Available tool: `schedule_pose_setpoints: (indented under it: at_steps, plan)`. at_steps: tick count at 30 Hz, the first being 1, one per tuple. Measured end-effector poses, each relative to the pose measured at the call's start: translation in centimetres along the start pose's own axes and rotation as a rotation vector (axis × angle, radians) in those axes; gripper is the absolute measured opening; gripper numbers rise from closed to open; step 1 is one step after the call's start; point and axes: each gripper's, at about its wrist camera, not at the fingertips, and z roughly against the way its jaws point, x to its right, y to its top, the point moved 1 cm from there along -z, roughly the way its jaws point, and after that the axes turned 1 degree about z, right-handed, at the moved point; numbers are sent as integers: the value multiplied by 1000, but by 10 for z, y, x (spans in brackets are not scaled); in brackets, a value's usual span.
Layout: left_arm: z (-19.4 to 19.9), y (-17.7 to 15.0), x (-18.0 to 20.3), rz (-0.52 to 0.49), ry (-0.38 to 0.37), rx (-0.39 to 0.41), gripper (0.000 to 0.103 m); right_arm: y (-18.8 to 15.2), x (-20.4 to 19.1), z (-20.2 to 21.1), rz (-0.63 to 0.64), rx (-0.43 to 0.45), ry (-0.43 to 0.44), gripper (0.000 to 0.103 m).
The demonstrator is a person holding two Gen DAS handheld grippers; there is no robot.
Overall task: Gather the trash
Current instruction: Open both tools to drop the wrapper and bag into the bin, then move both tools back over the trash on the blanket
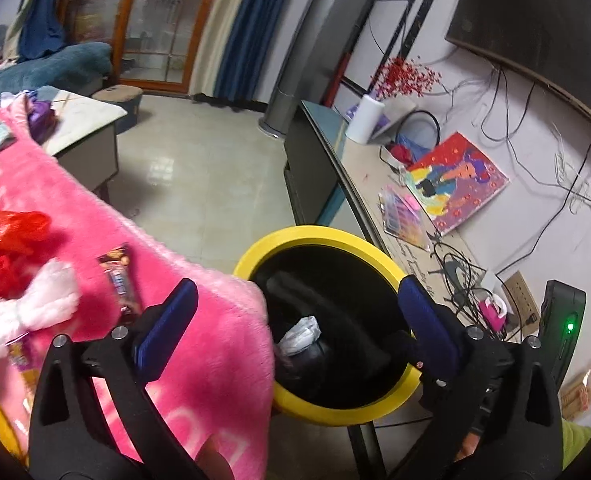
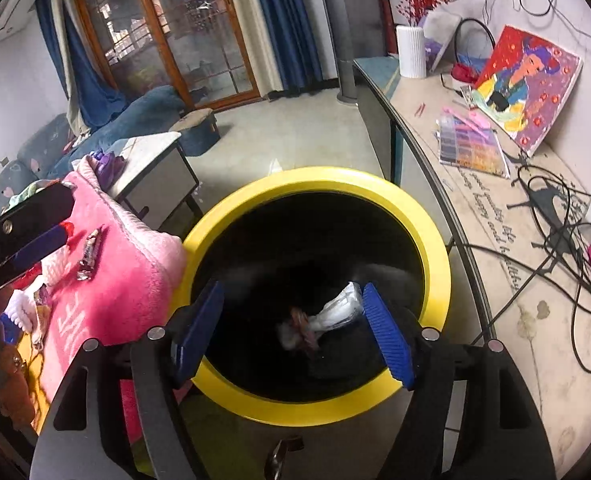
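Observation:
A bin with a yellow rim (image 1: pixel 315 235) (image 2: pixel 315 174) and a black inside stands between a pink blanket and a long desk. At its bottom lie a crumpled white wrapper (image 1: pixel 301 332) (image 2: pixel 339 308) and a blurred reddish scrap (image 2: pixel 301 322). My left gripper (image 1: pixel 295 300) is open over the bin's left edge, and nothing sits between its blue pads. My right gripper (image 2: pixel 291 304) hangs open above the bin's mouth, also empty. A dark candy wrapper (image 1: pixel 121 280) (image 2: pixel 89 256) lies on the pink blanket (image 1: pixel 199 320) (image 2: pixel 135 272).
The blanket also carries a red plastic piece (image 1: pixel 11 232) and a white fluffy item (image 1: pixel 51 300). On the right, the desk (image 2: pixel 475 216) holds cables, a painting (image 2: pixel 527 80), a bead box (image 2: pixel 471 148) and a white vase (image 2: pixel 411 52). A low table (image 2: pixel 155 172) and tiled floor (image 1: pixel 199 168) lie beyond.

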Motion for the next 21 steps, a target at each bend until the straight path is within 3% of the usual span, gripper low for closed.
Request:
schedule_pose_setpoints:
  at_steps: [14,21]
  plan:
    - [69,-9,-25,25,105,157,92,9,-39,44,109,171,35,78]
    - [98,-15,-36,34,154,227,92,7,-68,59,184,215,75,81]
